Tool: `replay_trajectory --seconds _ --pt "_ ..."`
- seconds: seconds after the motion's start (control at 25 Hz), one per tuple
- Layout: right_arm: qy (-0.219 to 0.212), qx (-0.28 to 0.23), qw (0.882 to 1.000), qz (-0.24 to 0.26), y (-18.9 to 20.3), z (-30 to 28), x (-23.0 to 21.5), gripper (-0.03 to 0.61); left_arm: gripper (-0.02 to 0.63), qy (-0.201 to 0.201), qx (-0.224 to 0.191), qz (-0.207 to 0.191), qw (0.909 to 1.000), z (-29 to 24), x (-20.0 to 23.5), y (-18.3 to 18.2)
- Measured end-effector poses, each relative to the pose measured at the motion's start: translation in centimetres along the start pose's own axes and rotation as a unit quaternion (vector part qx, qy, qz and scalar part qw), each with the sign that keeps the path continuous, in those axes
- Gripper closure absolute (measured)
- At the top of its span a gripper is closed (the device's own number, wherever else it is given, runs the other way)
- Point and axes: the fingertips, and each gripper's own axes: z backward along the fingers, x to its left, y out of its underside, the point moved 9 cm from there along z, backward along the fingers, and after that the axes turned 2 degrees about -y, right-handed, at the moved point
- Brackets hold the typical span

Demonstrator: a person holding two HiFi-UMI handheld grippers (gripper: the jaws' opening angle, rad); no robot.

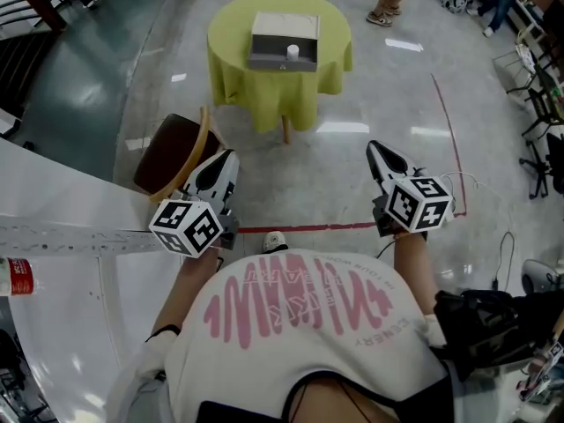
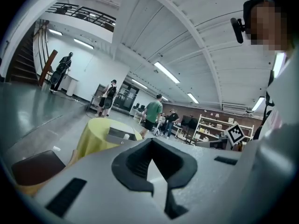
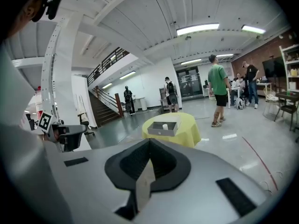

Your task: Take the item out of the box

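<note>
A grey open box (image 1: 282,40) sits on a round table with a yellow-green cloth (image 1: 238,55), far ahead of me across the floor. A small white item (image 1: 293,52) stands inside the box near its front wall. The right gripper view shows the box (image 3: 163,128) and the item (image 3: 164,125); the left gripper view shows the box (image 2: 120,135) more faintly. My left gripper (image 1: 226,157) and right gripper (image 1: 375,147) are held out at waist height, well short of the table. Both are shut with nothing between the jaws.
A brown chair (image 1: 172,152) stands just ahead of my left gripper. A red line (image 1: 308,228) crosses the floor in front of me. A white slanted structure (image 1: 62,210) fills the left. A person in green (image 3: 217,87) and others stand beyond the table.
</note>
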Motion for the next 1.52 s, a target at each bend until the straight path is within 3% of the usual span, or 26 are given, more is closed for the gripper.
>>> replay_trajectory --seconds 0.56,0.92,1.52 --pt "0.032 -0.039 0.999 0.008 -4.5 -8.6 -0.3 0.572 0.607 0.053 -0.030 -0.026 0.9978 -9.3 7.3 -6.6" --pt "0.048 -0.036 0.998 -0.010 -4.3 -11.4 -1.1 0.572 0.607 0.071 -0.016 -0.022 0.9971 -12.3 10.3 -6.9" --pt "0.031 0.004 0.999 -0.002 -4.0 -13.3 0.5 0.572 0.607 0.083 -0.003 0.004 0.9966 -11.7 11.0 -5.9"
